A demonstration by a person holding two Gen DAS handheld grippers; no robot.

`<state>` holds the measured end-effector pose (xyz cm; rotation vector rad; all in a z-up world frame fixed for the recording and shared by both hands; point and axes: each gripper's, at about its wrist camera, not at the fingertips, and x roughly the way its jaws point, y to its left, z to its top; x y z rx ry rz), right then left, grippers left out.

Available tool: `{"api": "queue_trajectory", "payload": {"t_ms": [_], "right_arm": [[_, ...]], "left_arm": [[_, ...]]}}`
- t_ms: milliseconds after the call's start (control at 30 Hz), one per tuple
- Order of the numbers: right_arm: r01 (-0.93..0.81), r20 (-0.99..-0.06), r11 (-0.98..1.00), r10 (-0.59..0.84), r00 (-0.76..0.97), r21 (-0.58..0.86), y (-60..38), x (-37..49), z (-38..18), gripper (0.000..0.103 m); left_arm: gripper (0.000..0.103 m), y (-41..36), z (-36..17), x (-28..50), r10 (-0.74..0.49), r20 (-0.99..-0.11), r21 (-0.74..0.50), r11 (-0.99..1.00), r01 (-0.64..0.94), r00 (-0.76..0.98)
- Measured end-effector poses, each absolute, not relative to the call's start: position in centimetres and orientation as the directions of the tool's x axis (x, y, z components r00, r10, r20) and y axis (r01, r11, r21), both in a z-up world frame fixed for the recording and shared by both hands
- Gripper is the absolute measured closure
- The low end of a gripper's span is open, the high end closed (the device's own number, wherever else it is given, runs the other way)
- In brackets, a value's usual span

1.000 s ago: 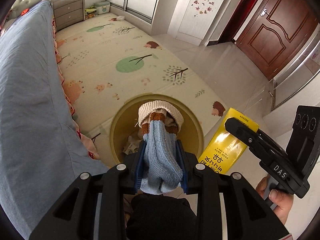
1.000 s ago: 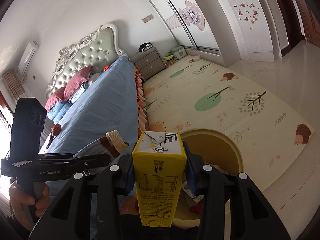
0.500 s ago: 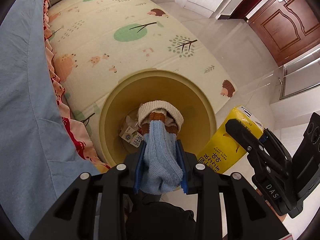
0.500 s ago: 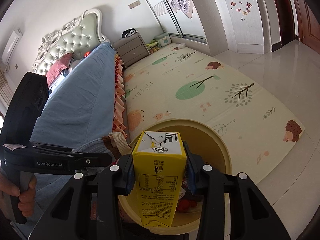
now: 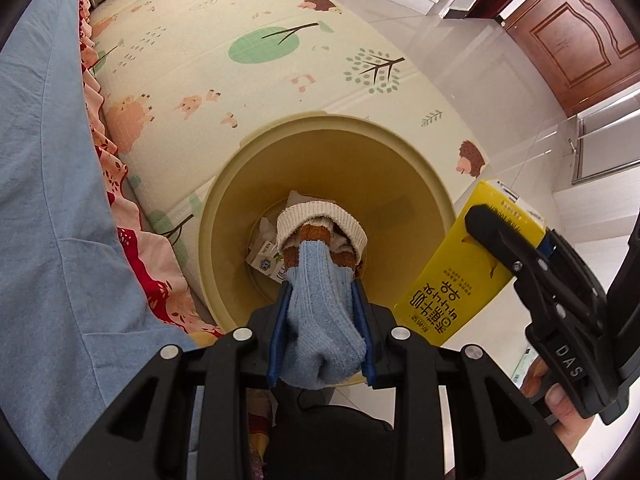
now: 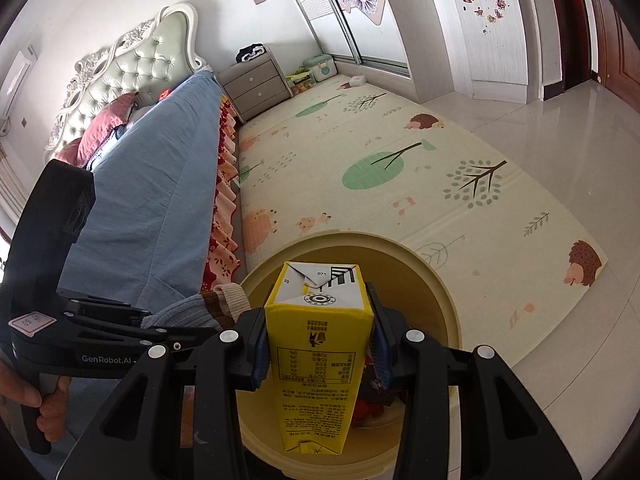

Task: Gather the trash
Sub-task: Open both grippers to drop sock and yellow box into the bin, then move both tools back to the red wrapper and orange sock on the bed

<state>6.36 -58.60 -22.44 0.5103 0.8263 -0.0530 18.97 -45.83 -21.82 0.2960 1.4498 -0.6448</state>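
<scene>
Two hand-held grippers carry a sock and a juice carton over a round yellow bin beside a bed.

The bin (image 5: 416, 184) stands on a cartoon-print play mat (image 5: 248, 80), against the blue bedspread (image 5: 44, 208), with wrappers already at its bottom. The left gripper (image 5: 320, 312) is closed on a blue knitted sock (image 5: 320, 308), its cream cuff dangling above the bin's opening. The right gripper (image 6: 318, 336) is clamped on a yellow carton (image 6: 318, 356), which in the left view sits beside or above the near rim. Likely risks: the carton, released now, could strike the rim and fall onto the tiles; the sock's knit might snag on the finger pads.
</scene>
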Motion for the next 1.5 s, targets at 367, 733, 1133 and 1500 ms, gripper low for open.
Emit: {"api": "queue_trajectory", "payload": {"t_ms": [367,733,1133,1500], "right_arm": [[0.327,-0.740,0.863,0.077,0.669,0.385,-59.5,6.4,-22.9,0.026],[0.301,-0.779,0.888,0.094,0.620,0.347,-58.6,4.9,-23.8,0.028],[0.296,-0.778,0.889,0.100,0.621,0.350,-58.2,3.9,-23.3,0.029],[0.236,-0.748,0.909,0.114,0.654,0.345,-56.1,2.5,-20.2,0.022]], "left_arm": [[0.004,-45.2,-21.7,19.9,-0.303,-0.952,-0.278,0.827,0.489,-0.028],[0.004,-45.0,-21.9,20.0,-0.233,-0.972,-0.195,0.840,0.506,0.012],[0.005,-44.7,-21.2,19.9,-0.224,-0.972,-0.160,0.845,0.510,0.065],[0.004,-44.3,-16.7,18.3,-0.261,-0.932,-0.090,0.839,0.537,0.252]]}}
